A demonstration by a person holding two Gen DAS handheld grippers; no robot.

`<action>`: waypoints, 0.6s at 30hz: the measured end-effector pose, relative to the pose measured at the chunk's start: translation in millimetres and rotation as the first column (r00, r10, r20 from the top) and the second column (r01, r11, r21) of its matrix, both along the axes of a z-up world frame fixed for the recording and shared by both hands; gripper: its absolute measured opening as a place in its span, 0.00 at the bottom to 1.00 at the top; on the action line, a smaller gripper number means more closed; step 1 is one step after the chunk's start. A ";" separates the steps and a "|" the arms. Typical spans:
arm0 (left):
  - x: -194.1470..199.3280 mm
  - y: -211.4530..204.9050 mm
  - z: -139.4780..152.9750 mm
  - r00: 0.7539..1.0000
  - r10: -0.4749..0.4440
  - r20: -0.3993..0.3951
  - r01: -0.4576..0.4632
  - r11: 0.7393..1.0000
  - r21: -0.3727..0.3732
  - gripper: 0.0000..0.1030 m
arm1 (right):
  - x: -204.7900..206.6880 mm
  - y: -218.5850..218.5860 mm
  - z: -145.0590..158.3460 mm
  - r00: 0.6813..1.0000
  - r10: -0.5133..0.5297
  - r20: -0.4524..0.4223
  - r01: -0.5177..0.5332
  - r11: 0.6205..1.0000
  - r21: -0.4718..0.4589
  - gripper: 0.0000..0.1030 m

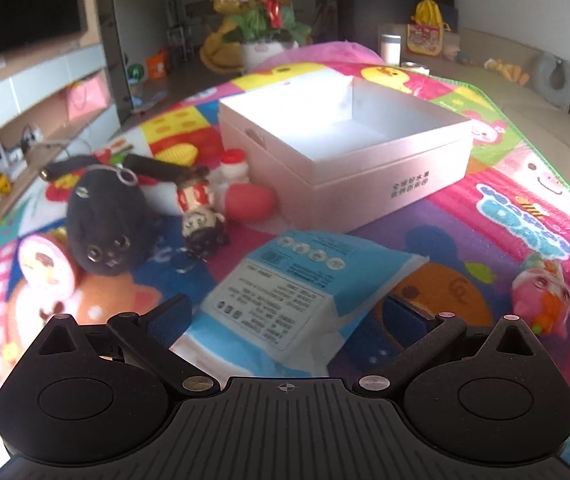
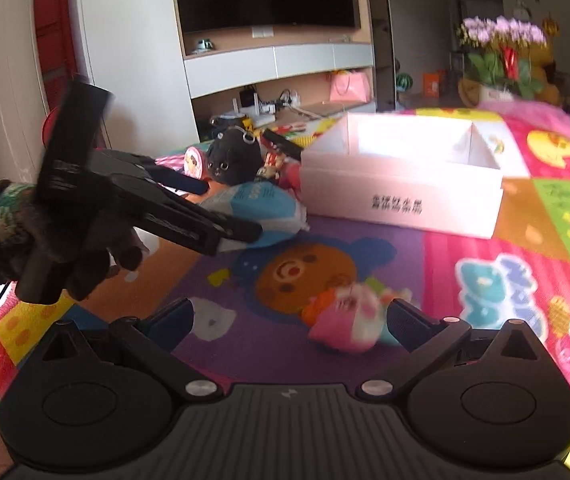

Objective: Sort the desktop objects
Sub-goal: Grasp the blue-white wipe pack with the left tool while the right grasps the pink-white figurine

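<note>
On the colourful play mat (image 1: 465, 216) I have both grippers low and angled down. My left gripper (image 1: 287, 314) has its 2 fingers spread wide, and the blue-and-white tissue pack (image 1: 285, 300) lies on the mat between them; I see no pad pressing on it. My right gripper (image 2: 291, 320) is at its widest too, jaws apart around the small pink plush toy (image 2: 345, 320), which lies on the mat nearer the right-hand finger; contact I cannot tell, frame is blurred. Pink open box (image 1: 345, 148) sits mid-mat beyond the pack, inside white and nothing visible in it. Left of the box, toward the mat's left edge: black plush (image 1: 101, 220) with a key ring, small figurine (image 1: 201, 216) lying beside it, red rounded object (image 1: 251, 202), small white bottle (image 1: 235, 166) with red cap touching the box wall, and a round pink tin (image 1: 47, 268) nearest the edge. Gloved hand (image 2: 45, 240) holds the left gripper in the right wrist view.
</note>
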State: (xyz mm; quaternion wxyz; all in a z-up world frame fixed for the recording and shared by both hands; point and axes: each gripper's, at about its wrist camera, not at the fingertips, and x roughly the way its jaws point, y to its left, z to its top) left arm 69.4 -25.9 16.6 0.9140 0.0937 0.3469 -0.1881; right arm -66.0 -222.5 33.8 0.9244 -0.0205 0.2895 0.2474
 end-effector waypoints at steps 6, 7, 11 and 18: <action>-35.8 -1.8 -1.4 0.998 -0.032 -0.047 0.026 0.993 -0.113 1.00 | 43.9 -40.4 29.5 0.972 -0.216 0.094 0.214 0.976 0.033 1.00; -41.0 0.0 -1.4 0.998 -0.019 -0.061 0.011 0.990 -0.137 1.00 | 58.8 -46.2 31.4 0.962 -0.254 0.099 0.250 0.967 0.043 1.00; -59.7 12.9 2.3 0.996 0.046 -0.077 -0.061 0.978 -0.198 1.00 | 123.8 -61.2 26.6 0.941 -0.338 0.031 0.331 0.935 0.129 1.00; -68.1 38.8 -5.1 0.980 0.158 -0.124 -0.182 0.960 -0.215 1.00 | 194.2 -71.5 -0.9 0.903 -0.383 -0.195 0.424 0.867 0.262 1.00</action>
